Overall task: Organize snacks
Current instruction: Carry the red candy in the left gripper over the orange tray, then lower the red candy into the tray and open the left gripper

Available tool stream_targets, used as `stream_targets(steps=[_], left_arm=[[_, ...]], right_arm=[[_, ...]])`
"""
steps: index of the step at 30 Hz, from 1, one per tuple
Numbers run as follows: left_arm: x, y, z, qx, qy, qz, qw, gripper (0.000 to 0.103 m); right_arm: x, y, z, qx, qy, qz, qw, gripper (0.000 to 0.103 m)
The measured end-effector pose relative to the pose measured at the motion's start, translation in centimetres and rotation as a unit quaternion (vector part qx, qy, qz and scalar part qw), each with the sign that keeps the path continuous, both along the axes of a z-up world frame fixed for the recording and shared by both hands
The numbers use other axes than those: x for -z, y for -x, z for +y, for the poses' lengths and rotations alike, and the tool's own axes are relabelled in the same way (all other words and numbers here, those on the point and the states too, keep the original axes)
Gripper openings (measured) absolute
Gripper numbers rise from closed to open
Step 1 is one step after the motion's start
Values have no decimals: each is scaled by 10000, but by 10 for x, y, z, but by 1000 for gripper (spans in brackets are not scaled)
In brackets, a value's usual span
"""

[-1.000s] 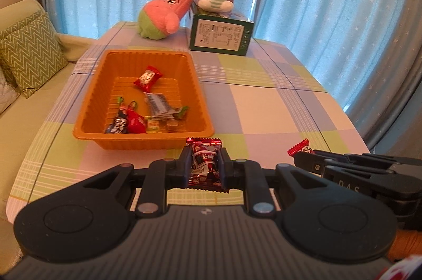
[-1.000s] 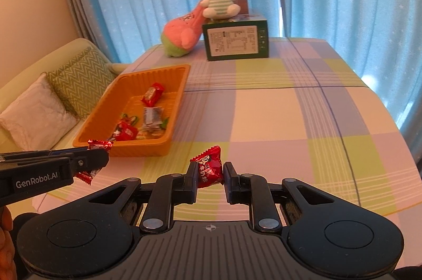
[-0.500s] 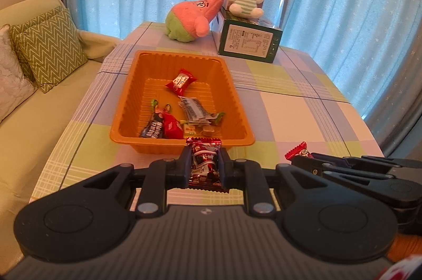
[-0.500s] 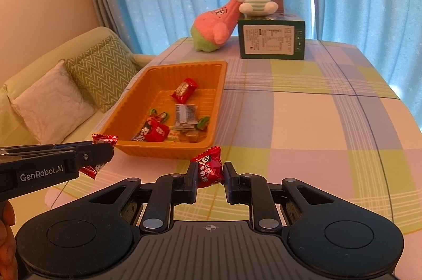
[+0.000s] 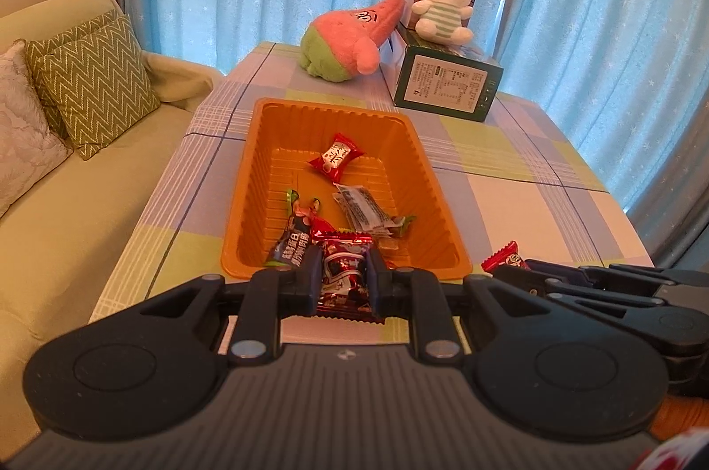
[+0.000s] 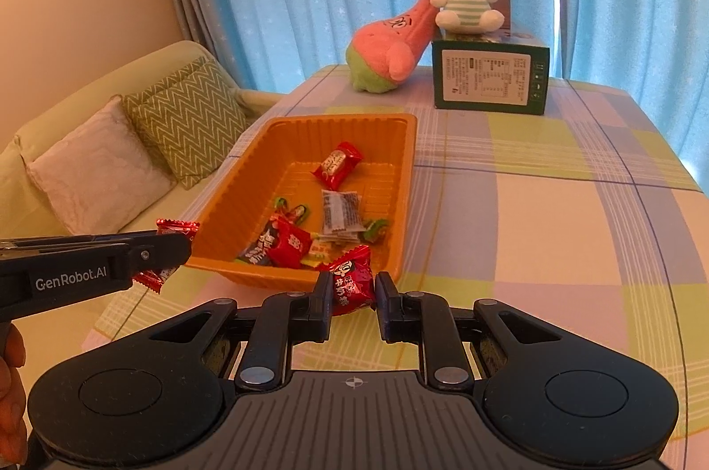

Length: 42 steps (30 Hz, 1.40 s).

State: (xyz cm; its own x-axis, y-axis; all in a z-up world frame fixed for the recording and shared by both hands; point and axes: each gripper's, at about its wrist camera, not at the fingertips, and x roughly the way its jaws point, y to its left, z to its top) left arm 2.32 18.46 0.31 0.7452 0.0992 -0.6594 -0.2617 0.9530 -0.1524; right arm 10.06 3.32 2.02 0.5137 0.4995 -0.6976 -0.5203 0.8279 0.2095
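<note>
Gripping a dark red snack packet (image 5: 344, 270), the left gripper (image 5: 344, 275) hovers at the near rim of the orange tray (image 5: 248, 177), while the right gripper (image 6: 353, 290) pinches a red candy (image 6: 352, 279) just beside it, above the checked tablecloth (image 6: 554, 213).

Both cams sit low right behind their own fingers, looking across the table toward the blue curtains. Left one faces the orange tray (image 5: 341, 106) nearly head-on and close; right one sits further right, tray (image 6: 336, 119) off to its left. Both share the tray and green box (image 5: 447, 89) (image 6: 489, 78).
</note>
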Motion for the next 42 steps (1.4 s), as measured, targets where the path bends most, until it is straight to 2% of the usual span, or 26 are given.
stream_targets(steps=[23,42], left_arm=[[2,-67,51,127,60,109,9998,18],[18,-123,63,409,59,340,9986,19]], right_arm=[[10,-63,52,-157,79,-29,9998,20],[28,-98,62,-47,13,200,9998,20]])
